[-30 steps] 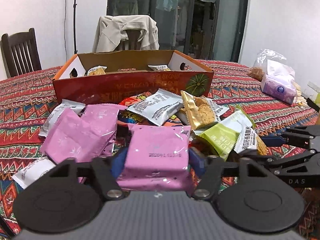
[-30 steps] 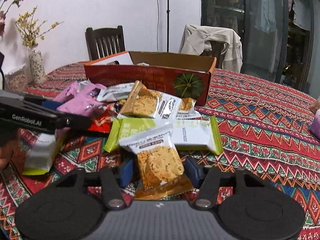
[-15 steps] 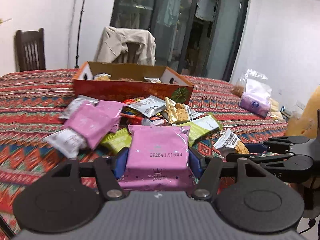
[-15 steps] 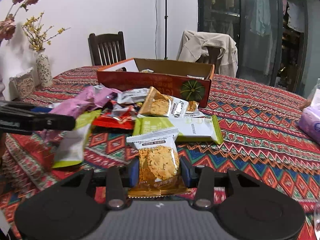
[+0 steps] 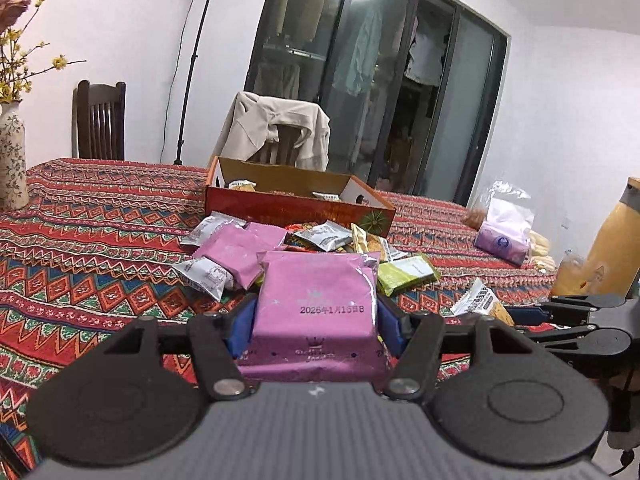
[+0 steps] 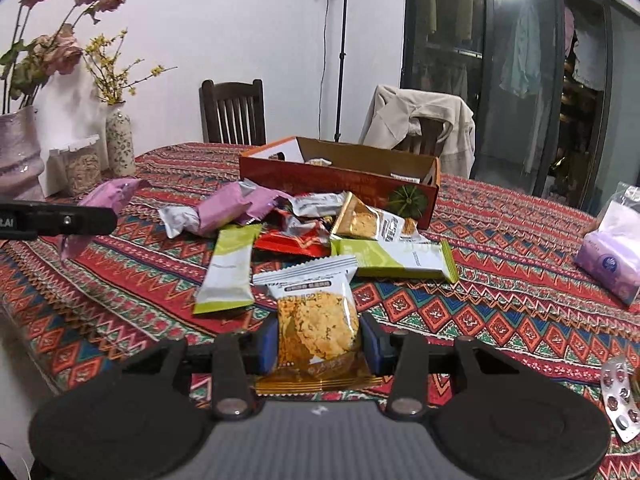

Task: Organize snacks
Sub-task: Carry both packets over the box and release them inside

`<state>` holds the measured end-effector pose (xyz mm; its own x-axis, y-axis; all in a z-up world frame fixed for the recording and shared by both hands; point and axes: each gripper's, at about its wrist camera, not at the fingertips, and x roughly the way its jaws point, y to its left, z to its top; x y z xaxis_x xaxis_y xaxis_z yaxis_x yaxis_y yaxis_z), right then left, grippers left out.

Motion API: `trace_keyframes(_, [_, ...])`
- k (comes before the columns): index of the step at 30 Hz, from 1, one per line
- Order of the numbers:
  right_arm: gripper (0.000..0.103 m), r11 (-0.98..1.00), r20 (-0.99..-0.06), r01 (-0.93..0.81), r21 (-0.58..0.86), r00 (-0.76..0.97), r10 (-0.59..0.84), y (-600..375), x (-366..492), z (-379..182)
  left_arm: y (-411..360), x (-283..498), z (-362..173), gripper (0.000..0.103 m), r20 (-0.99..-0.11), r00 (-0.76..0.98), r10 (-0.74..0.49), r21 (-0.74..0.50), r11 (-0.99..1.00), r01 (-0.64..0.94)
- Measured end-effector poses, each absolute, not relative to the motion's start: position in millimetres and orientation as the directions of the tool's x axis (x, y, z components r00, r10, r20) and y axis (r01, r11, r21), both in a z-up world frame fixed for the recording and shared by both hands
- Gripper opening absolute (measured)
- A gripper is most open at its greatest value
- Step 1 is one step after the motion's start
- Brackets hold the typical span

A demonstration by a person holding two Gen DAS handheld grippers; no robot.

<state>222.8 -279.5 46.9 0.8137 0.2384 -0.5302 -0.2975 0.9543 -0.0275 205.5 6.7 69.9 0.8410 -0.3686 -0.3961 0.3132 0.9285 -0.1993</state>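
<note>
Patterned red cloth (image 6: pixel 500 304) covered the table, with dark glass doors behind and a pale jacket (image 5: pixel 276 128) slung over a chair at the far side. My left gripper (image 5: pixel 316 320) was clamped on a pink packet (image 5: pixel 316 300), its blue pads pressing both sides and the printed date facing my camera. My right gripper (image 6: pixel 318 338) was closed on a cookie packet (image 6: pixel 316 320), clear-fronted with a white top and gold bottom edge, held upright between the pads. Both packets were lifted clear of the cloth, short of the heap.

Beyond them lay the pile of loose snacks: more pink packets (image 6: pixel 236 210), a grey-white packet (image 5: pixel 204 274), two green-and-white bars (image 6: pixel 230 268), a red wrapper (image 6: pixel 296 246) and a gold cookie pack (image 6: pixel 360 220) leaning just in front of the box. That red cardboard box (image 6: pixel 340 188) stood open at the back of the pile, with a few packets showing inside over its front wall.

From the left camera, my right gripper (image 5: pixel 520 314) showed low at the right edge with its cookie packet sticking out. From the right camera, my left one reached in from the left edge as a black bar, a bit of pink showing past it.

A lilac tissue pack (image 6: pixel 612 264) sat well off to the right, a blister strip of pills (image 6: pixel 620 400) near the table edge, and vases (image 6: pixel 120 142) of dried flowers at the far left.
</note>
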Motion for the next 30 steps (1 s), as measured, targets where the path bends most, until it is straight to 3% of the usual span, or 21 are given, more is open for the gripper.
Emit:
trace_keyframes(18, [0.041, 0.956, -0.476, -0.292, -0.023, 0.844, 0.246, -284.1, 248.7, 65.5, 18.2, 260.6, 90.8, 0.063, -0.365, 0.862, -0.352, -0.174, 0.935, 0.308])
trace_keyframes(30, [0.042, 0.931, -0.363, -0.363, -0.035, 0.873, 0.327, -295.7, 394.0, 132.0, -11.0, 443.6, 133.9, 0.063, -0.423, 0.822, -0.382, -0.174, 0.924, 0.34])
